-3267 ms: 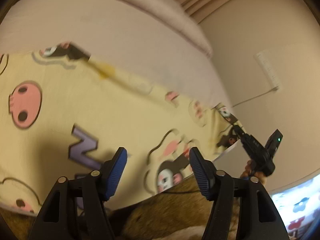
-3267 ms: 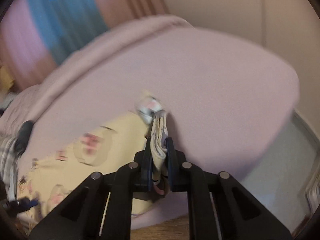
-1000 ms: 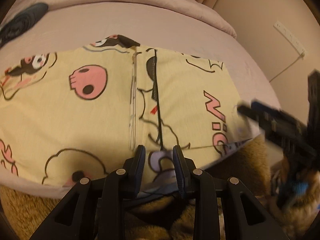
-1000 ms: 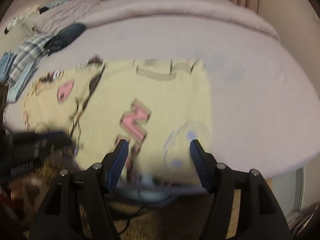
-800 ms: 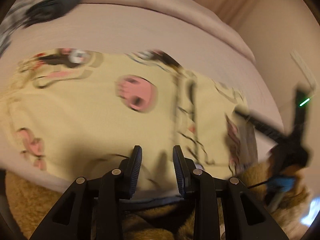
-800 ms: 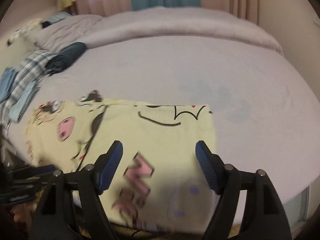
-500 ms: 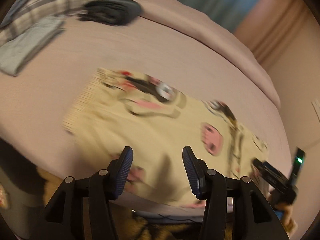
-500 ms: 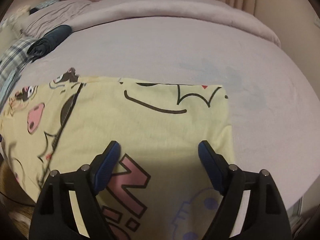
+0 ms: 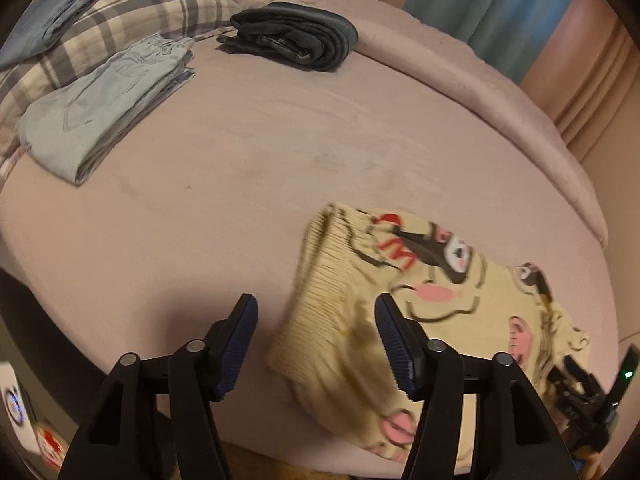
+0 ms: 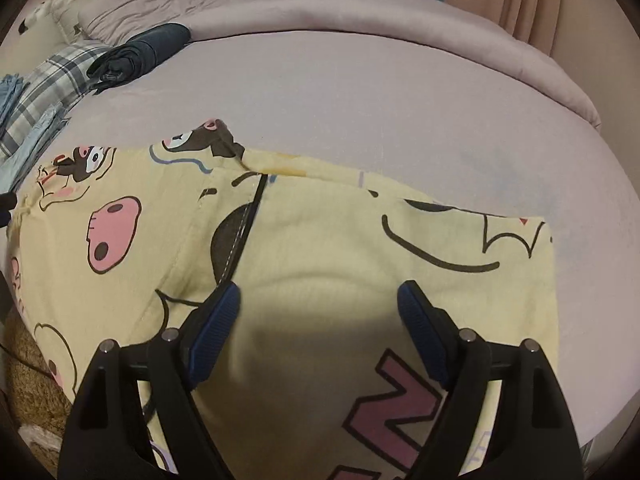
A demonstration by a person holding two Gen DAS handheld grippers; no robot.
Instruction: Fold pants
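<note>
Covering most of both views, a mauve bed [image 9: 248,152] serves as the landmark. Yellow cartoon-print pants [image 10: 320,240] lie flat on the bed's near edge, folded, with the ribbed waistband [image 9: 320,280] toward the bed's middle in the left wrist view. Farther up the bed, toward the pillows: a plaid pillow [image 9: 132,12], light-blue folded pants [image 9: 100,100] resting against it, and dark folded pants [image 9: 296,36] beside those. The left gripper [image 9: 316,340] hangs over the waistband corner of the yellow pants, jaws just widened, apart, gripping nothing. The right gripper [image 10: 320,320] hangs over the pants' smooth middle panel, jaws spread wide after a recent opening, nothing pinched between the blue pads [image 10: 216,328].
</note>
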